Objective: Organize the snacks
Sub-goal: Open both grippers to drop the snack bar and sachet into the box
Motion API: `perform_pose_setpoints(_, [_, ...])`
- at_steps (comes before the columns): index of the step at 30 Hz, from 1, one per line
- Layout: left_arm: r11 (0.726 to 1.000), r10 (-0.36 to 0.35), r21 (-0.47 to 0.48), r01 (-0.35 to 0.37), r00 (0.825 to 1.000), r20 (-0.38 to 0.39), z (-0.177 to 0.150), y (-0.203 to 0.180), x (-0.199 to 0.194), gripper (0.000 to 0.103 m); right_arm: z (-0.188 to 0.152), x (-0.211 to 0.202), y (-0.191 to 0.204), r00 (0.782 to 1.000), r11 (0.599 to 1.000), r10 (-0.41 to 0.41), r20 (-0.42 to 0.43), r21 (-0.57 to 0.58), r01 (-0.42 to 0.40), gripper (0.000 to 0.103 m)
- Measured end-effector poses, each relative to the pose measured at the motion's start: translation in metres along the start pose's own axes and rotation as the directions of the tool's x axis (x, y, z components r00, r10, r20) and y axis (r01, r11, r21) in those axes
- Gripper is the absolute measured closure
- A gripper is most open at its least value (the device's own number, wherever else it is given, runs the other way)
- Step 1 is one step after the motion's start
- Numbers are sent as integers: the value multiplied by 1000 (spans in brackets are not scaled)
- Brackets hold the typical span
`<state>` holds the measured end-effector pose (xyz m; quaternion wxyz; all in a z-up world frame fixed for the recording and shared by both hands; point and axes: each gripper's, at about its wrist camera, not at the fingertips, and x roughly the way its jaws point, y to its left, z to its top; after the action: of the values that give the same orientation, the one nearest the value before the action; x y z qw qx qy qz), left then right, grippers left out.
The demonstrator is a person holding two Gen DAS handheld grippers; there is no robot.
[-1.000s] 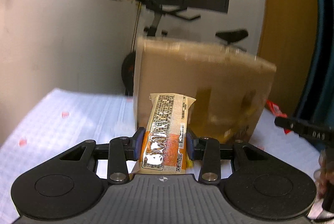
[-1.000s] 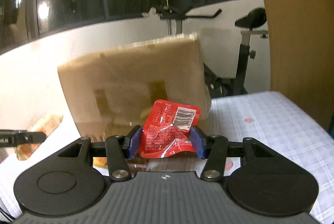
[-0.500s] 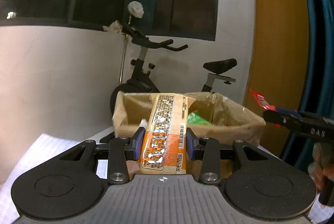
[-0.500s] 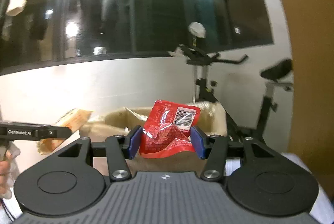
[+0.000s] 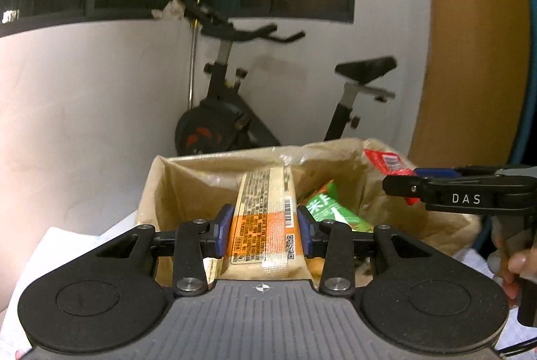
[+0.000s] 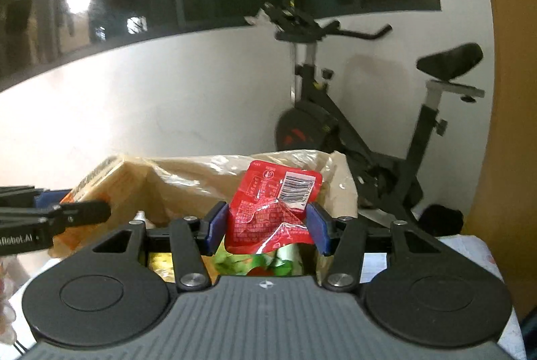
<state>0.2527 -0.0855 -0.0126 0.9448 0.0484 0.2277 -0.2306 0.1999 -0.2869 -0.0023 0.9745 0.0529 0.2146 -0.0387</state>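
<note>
My left gripper is shut on a long cream and orange snack packet and holds it over the open cardboard box. A green packet lies inside the box. My right gripper is shut on a red snack pouch and holds it above the same box. The right gripper also shows at the right of the left wrist view, with the red pouch in it. The left gripper shows at the left of the right wrist view.
An exercise bike stands behind the box against a white wall. A white checked cloth covers the table under the box. A brown panel rises on the right. Dark windows run above the wall.
Both grippers rose from in front of the box wall to above its open top and tilted down a little. Each still holds its packet.
</note>
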Motion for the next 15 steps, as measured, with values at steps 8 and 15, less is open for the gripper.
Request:
perform_pose_setpoints(8, [999, 48, 7, -47, 995, -87, -4, 10, 25, 60, -7, 26, 5, 994, 997, -77, -72, -6, 77, 45])
perform_pose_setpoints(15, [998, 59, 14, -59, 996, -72, 0, 10, 12, 51, -6, 10, 11, 998, 998, -59, -25, -31, 58, 33])
